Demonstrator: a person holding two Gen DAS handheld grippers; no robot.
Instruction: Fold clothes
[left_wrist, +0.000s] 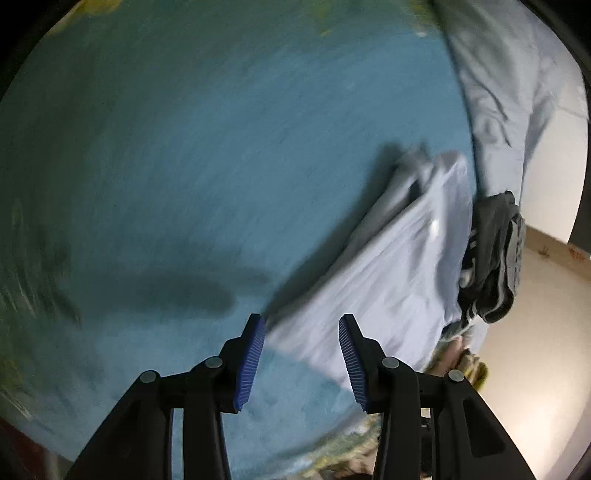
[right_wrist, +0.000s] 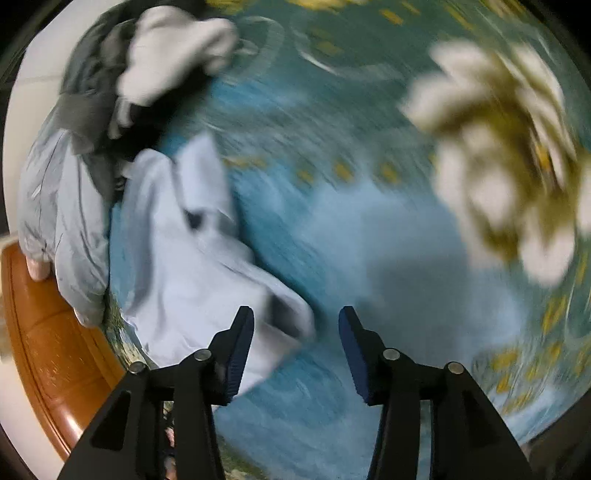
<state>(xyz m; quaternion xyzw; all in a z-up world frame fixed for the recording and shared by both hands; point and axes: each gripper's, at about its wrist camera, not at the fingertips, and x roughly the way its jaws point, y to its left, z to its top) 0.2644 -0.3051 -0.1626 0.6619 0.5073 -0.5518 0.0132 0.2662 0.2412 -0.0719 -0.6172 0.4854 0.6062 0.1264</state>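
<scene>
Both my left claw (left_wrist: 302, 360) and right claw (right_wrist: 296, 354) are gaping wide, empty. Aiming for the rumpled pale-blue shirt (right_wrist: 184, 254), lower left; I should be pinching one hem corner cleanly.

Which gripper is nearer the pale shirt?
Roughly equal. Left gripper hangs open over the pale shirt edge; right gripper hangs open beside its corner.

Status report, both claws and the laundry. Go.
Left claw open, empty. Right claw open, empty. Pale blue shirt lies crumpled on blue bedspread, unfolded. Dark striped garment piled beside it; frames blurred.
</scene>
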